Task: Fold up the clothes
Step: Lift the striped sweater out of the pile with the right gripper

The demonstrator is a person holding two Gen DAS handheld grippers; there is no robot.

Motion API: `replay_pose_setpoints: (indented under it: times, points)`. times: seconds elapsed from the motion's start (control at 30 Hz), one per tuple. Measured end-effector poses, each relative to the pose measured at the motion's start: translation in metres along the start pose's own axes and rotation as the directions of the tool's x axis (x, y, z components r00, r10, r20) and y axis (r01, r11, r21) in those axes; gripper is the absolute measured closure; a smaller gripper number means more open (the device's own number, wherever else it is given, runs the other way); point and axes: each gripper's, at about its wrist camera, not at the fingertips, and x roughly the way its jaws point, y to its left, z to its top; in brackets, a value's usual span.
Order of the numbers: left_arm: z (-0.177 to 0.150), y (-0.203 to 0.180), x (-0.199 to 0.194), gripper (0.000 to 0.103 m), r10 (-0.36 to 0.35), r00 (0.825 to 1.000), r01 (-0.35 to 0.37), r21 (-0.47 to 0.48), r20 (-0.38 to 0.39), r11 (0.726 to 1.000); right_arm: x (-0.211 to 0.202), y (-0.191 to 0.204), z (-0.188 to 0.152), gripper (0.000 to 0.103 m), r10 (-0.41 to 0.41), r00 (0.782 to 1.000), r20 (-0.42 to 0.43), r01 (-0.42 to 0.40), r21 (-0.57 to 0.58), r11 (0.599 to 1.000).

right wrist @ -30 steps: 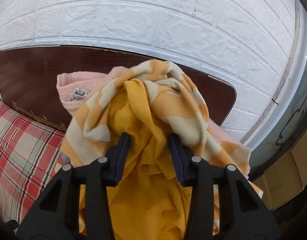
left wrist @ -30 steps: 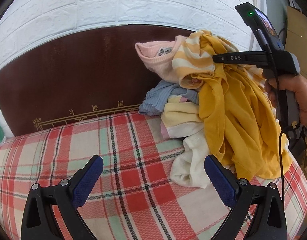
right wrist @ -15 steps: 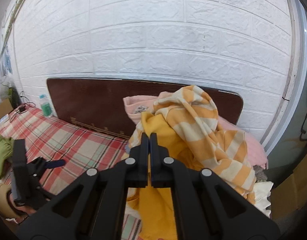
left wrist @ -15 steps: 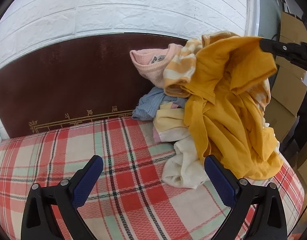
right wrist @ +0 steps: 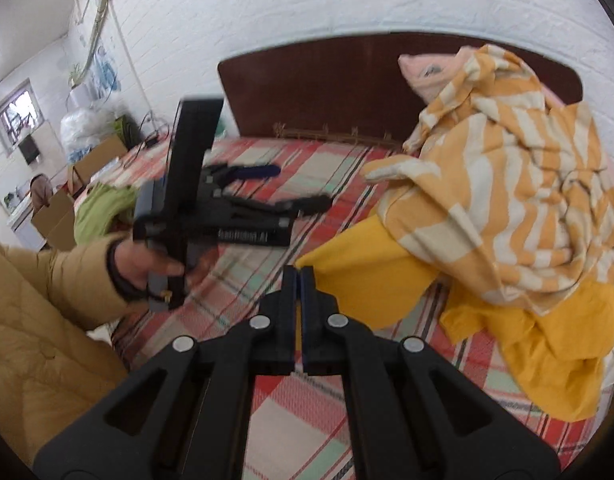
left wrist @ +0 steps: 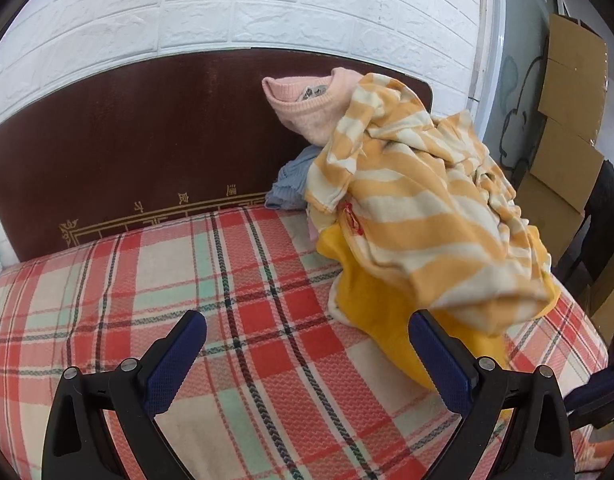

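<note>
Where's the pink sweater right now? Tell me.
The pink sweater sits at the top of the clothes pile, against the headboard, partly under the striped top, right of centre in both views.

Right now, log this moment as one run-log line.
step: pulling yellow garment from pile | right gripper: shut on its corner | left gripper: open, above plaid bedspread | striped top: lying over it

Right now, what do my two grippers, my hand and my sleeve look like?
Both grippers are matte black plastic with silver round rivets at the finger joints. The left gripper has dark blue textured pads; the right gripper has dark blue pads too. In the right wrist view, the left unit's body carries white lettering, too blurred to read. Your left hand is bare, below a dark cuff and puffy tan jacket sleeve.
</note>
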Motion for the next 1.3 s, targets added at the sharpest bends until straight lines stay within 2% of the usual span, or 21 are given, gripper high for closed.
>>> replay_pose_setpoints:
  times: [0.07, 0.1, 0.2, 0.23, 0.27, 0.33, 0.5, 0.53, 0.57, 0.7, 0.8, 0.83, 0.87, 0.93, 1.03, 1.17, 1.3]
  points:
    - [-0.005, 0.0, 0.003, 0.0, 0.001, 1.0, -0.001, 0.003, -0.018, 1.0, 0.013, -0.001, -0.009, 0.084, -0.075, 0.996, -0.057, 0.074, -0.007, 0.997]
    - [-0.007, 0.0, 0.004, 0.0, 0.002, 1.0, -0.002, 0.003, -0.026, 1.0, 0.016, -0.003, -0.009, 0.08, -0.108, 0.992, -0.069, 0.107, -0.011, 0.994]
    - [-0.01, -0.003, 0.007, 0.0, -0.013, 0.999, 0.012, -0.004, -0.038, 1.0, 0.009, -0.016, 0.009, 0.055, -0.2, 0.98, 0.009, 0.2, -0.01, 0.98]
    - [-0.01, -0.006, 0.009, 0.0, -0.027, 0.999, 0.026, -0.004, -0.045, 1.0, 0.008, -0.022, 0.018, 0.044, -0.245, 0.969, 0.039, 0.245, -0.002, 0.969]
    - [-0.01, -0.01, 0.011, 0.0, -0.042, 0.998, 0.041, -0.005, -0.052, 0.999, 0.007, -0.029, 0.028, 0.039, -0.282, 0.957, 0.064, 0.282, 0.002, 0.959]
    - [-0.01, -0.016, 0.016, 0.0, -0.075, 0.994, 0.074, -0.011, -0.074, 0.997, 0.013, -0.047, 0.05, 0.039, -0.37, 0.925, 0.085, 0.371, 0.0, 0.929]
    - [-0.017, -0.034, 0.032, 0.0, -0.166, 0.976, 0.162, -0.039, -0.142, 0.986, 0.029, -0.1, 0.103, 0.038, -0.567, 0.816, 0.113, 0.574, -0.034, 0.818]
    - [-0.019, -0.038, 0.036, 0.0, -0.173, 0.973, 0.169, -0.038, -0.151, 0.985, 0.035, -0.111, 0.113, 0.038, -0.591, 0.799, 0.108, 0.598, -0.043, 0.8]
    - [-0.021, -0.042, 0.039, 0.0, -0.18, 0.971, 0.176, -0.038, -0.16, 0.984, 0.042, -0.119, 0.122, 0.038, -0.597, 0.796, 0.096, 0.604, -0.06, 0.795]
    - [-0.024, -0.048, 0.051, 0.0, -0.212, 0.96, 0.203, -0.068, -0.184, 0.977, 0.073, -0.14, 0.154, 0.038, -0.596, 0.802, 0.049, 0.596, -0.138, 0.791]
    - [-0.022, -0.046, 0.057, 0.0, -0.236, 0.953, 0.221, -0.099, -0.191, 0.97, 0.063, -0.145, 0.157, 0.041, -0.57, 0.82, 0.045, 0.571, -0.1, 0.815]
    - [-0.021, -0.045, 0.058, 0.0, -0.244, 0.95, 0.227, -0.11, -0.193, 0.968, 0.057, -0.145, 0.158, 0.059, -0.56, 0.827, 0.046, 0.562, -0.082, 0.823]
    - [-0.021, -0.043, 0.059, 0.0, -0.253, 0.948, 0.233, -0.121, -0.194, 0.965, 0.052, -0.146, 0.158, 0.082, -0.55, 0.834, 0.047, 0.552, -0.064, 0.832]
    - [-0.021, -0.041, 0.059, 0.0, -0.284, 0.94, 0.259, -0.148, -0.188, 0.954, 0.041, -0.148, 0.158, 0.093, -0.529, 0.847, 0.051, 0.531, -0.027, 0.847]
    - [-0.019, -0.038, 0.057, 0.0, -0.312, 0.934, 0.283, -0.173, -0.172, 0.943, 0.026, -0.151, 0.158, 0.096, -0.498, 0.865, 0.057, 0.498, 0.027, 0.867]
    - [-0.017, -0.046, 0.056, 0.0, -0.325, 0.932, 0.299, -0.165, -0.16, 0.94, -0.053, -0.122, 0.145, 0.096, -0.379, 0.901, 0.21, 0.368, 0.094, 0.925]
    - [-0.014, -0.053, 0.059, 0.001, -0.322, 0.934, 0.297, -0.164, -0.154, 0.94, -0.116, -0.087, 0.135, 0.096, -0.263, 0.901, 0.345, 0.233, 0.126, 0.964]
